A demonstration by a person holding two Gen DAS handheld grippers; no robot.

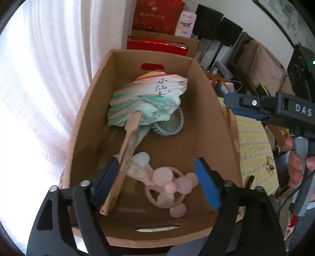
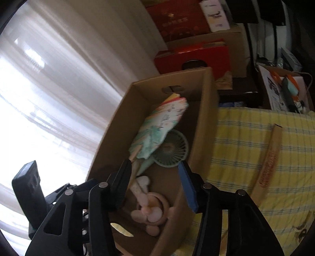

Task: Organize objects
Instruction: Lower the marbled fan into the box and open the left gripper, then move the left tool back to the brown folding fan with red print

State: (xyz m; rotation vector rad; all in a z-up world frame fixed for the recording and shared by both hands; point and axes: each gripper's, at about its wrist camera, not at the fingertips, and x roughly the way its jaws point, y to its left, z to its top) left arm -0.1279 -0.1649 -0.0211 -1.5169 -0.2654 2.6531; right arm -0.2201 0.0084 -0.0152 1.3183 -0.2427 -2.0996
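An open cardboard box holds a painted paddle fan with a wooden handle, a green handheld fan under it, and a pink handheld fan at the near end. My left gripper is open over the box; its left finger touches the wooden handle. My right gripper is open above the box's near end, empty. The box, paddle fan, green fan and pink fan show in the right wrist view too.
The box sits on a yellow checked cloth beside a white curtain. A long wooden strip lies on the cloth. Red gift boxes and cartons stand behind. The right gripper's body shows at right.
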